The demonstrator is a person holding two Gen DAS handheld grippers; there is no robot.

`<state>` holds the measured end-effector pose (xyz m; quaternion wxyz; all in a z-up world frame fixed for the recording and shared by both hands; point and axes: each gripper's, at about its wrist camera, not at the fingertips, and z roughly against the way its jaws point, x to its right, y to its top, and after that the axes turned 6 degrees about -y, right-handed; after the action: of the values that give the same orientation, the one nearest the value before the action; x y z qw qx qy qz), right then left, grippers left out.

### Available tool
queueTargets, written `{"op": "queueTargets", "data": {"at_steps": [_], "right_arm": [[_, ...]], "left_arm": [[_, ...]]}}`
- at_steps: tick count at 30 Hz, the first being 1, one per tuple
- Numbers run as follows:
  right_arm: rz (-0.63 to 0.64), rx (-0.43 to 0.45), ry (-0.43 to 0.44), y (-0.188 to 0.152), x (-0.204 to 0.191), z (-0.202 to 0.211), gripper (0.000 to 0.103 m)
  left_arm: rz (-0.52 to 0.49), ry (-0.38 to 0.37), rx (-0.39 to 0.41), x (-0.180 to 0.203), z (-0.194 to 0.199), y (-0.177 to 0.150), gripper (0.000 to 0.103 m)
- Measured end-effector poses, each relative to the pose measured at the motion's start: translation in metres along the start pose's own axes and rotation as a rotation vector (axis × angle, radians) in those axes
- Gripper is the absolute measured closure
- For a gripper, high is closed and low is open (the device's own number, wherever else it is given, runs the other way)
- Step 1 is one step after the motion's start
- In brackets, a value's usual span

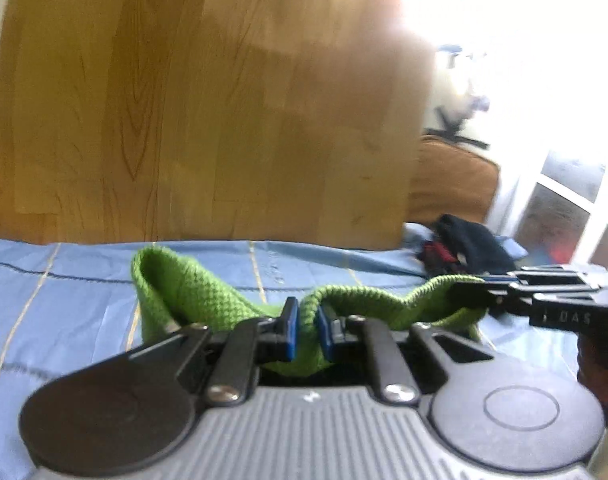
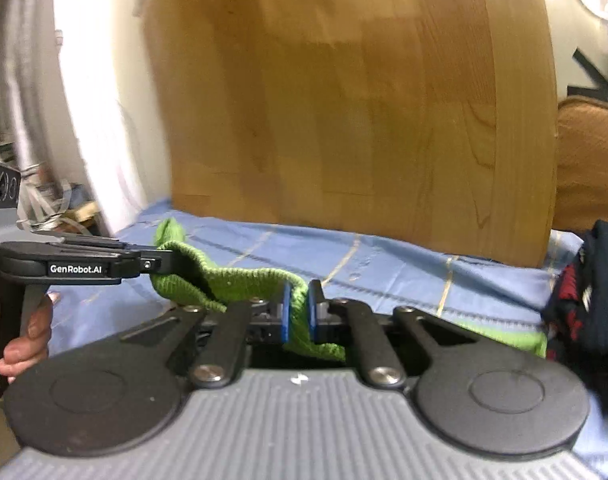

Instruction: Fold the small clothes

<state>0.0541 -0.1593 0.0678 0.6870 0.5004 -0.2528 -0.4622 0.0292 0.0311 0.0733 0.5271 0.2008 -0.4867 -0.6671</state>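
Green knitted garment [image 1: 208, 292], possibly a sock, held above blue bedsheet [image 1: 64, 300]; left claw [image 1: 305, 332] and right claw [image 2: 298, 312] both clamped on it. Mid-fold; next, bring ends together.

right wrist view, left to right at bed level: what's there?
Person's hand → left gripper shut on one end of the green knit cloth → right gripper shut on the same cloth → dark clothes pile. All over the blue bedsheet.
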Motion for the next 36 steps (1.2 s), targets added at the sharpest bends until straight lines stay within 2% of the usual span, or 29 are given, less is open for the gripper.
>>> {"op": "queueTargets", "data": {"at_steps": [3, 7, 10, 13, 15, 16, 18, 19, 20, 22, 24, 26, 28, 29, 31, 32, 33, 34, 35, 36], "right_arm": [[0.013, -0.003, 0.032, -0.026, -0.016, 0.030, 0.091], [0.019, -0.030, 0.042, -0.070, -0.033, 0.055, 0.091], [-0.037, -0.076, 0.045, -0.099, -0.032, 0.051, 0.091], [-0.086, -0.120, 0.024, -0.121, -0.033, 0.041, 0.091], [-0.107, -0.149, 0.037, -0.131, -0.036, 0.035, 0.090], [-0.109, -0.135, 0.037, -0.132, -0.039, 0.039, 0.089], [-0.098, -0.129, 0.068, -0.126, -0.040, 0.049, 0.078], [-0.099, -0.116, 0.088, -0.124, -0.039, 0.055, 0.066], [-0.106, -0.092, 0.109, -0.122, -0.036, 0.063, 0.060], [-0.122, -0.044, 0.126, -0.116, -0.027, 0.074, 0.060], [-0.153, 0.004, 0.085, -0.106, -0.017, 0.078, 0.060], [-0.189, 0.045, 0.033, -0.097, -0.008, 0.075, 0.060], [-0.239, 0.072, -0.028, -0.088, 0.001, 0.066, 0.060], [-0.266, 0.082, -0.055, -0.084, 0.004, 0.061, 0.060], [-0.312, 0.102, -0.087, -0.079, 0.010, 0.048, 0.060], [-0.320, 0.101, -0.101, -0.081, 0.011, 0.042, 0.060], [-0.321, 0.074, -0.123, -0.083, 0.014, 0.034, 0.061], [-0.318, 0.025, -0.150, -0.089, 0.017, 0.028, 0.063], [-0.317, -0.027, -0.176, -0.097, 0.021, 0.022, 0.066], [-0.322, -0.042, -0.172, -0.108, 0.027, 0.024, 0.071]], "left_arm": [[-0.016, -0.018, 0.015, 0.019, 0.038, -0.033, 0.093], [0.031, -0.036, -0.027, 0.027, 0.067, -0.076, 0.093], [0.103, -0.034, -0.078, 0.024, 0.072, -0.105, 0.092], [0.164, -0.019, -0.157, 0.013, 0.059, -0.129, 0.090], [0.180, -0.018, -0.182, 0.009, 0.057, -0.136, 0.086], [0.180, -0.028, -0.182, 0.009, 0.060, -0.136, 0.076], [0.181, -0.096, -0.159, 0.005, 0.073, -0.131, 0.060], [0.182, -0.140, -0.122, 0.002, 0.082, -0.126, 0.058], [0.180, -0.164, -0.094, 0.001, 0.090, -0.124, 0.057], [0.180, -0.184, -0.022, -0.006, 0.106, -0.110, 0.055], [0.209, -0.188, 0.042, -0.019, 0.110, -0.093, 0.054], [0.249, -0.190, 0.067, -0.029, 0.101, -0.078, 0.058], [0.245, -0.183, 0.077, -0.037, 0.081, -0.066, 0.061], [0.238, -0.170, 0.072, -0.039, 0.069, -0.063, 0.065], [0.220, -0.135, 0.031, -0.044, 0.037, -0.061, 0.078], [0.214, -0.103, 0.007, -0.045, 0.028, -0.066, 0.081], [0.209, -0.034, -0.034, -0.052, 0.014, -0.072, 0.084], [0.197, 0.072, -0.083, -0.061, 0.000, -0.081, 0.090], [0.186, 0.141, -0.112, -0.069, -0.009, -0.090, 0.097], [0.185, 0.117, -0.058, -0.080, -0.006, -0.099, 0.097]]}}
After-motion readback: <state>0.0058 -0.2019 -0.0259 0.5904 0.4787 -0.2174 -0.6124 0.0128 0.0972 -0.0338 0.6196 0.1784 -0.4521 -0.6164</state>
